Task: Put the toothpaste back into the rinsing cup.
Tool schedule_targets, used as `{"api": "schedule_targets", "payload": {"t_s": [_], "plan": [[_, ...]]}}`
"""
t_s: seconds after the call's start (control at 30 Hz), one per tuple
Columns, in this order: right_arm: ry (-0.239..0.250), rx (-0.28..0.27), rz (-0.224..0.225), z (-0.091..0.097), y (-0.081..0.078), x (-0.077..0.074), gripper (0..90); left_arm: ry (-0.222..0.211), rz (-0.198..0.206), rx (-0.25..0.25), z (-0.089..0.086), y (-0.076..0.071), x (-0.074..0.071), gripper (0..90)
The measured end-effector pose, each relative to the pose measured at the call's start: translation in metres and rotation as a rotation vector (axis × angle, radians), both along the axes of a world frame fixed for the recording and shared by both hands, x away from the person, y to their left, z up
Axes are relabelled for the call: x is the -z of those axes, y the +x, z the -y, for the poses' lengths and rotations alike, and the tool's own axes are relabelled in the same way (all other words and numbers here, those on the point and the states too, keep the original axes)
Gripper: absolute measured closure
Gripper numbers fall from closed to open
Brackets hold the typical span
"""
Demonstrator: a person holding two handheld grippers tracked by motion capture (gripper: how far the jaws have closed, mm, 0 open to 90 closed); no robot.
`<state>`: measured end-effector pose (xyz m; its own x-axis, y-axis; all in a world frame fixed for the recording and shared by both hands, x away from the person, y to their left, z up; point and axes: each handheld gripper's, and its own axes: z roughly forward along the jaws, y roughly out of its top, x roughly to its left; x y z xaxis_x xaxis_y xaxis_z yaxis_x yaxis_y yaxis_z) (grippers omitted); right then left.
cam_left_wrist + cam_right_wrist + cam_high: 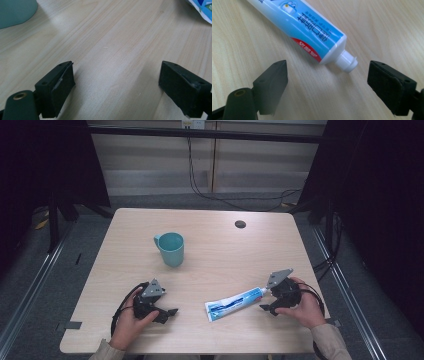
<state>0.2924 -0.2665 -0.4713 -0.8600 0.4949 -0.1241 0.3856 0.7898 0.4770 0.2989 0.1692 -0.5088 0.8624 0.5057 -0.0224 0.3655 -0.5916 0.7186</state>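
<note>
I see the toothpaste tube (pixel 307 32) lying flat on the bench (pixel 220 250), its white cap (pixel 347 61) just ahead of my right tool (pixel 327 82) and nearer one jaw, touching neither. That tool's jaws stand wide apart, gripping nothing. My left tool (pixel 116 85) is likewise spread wide and unloaded, over bare wood, well apart from the tube.

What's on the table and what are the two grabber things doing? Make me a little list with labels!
table: light wood
cup: teal, with handle, upright, toward the far left
toothpaste tube: blue and white, lying flat, cap toward the right gripper
left gripper: open, nothing between its jaws, low over bare wood
right gripper: open, jaws facing the tube's white cap, not touching it
</note>
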Motion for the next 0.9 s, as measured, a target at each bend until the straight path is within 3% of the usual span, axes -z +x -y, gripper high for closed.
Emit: {"api": "schedule_targets", "payload": {"t_s": [0.33, 0.9], "plan": [[-0.114, -0.087, -0.024, -0.014, 0.010, -0.010, 17.3, -0.003, 0.000, 0.000, 0.000, 0.000, 0.000, 12.6], [-0.183, -0.165, -0.043, -0.031, 0.018, -0.014, 17.3, -0.003, -0.001, 0.000, 0.000, 0.000, 0.000, 12.6]]}}
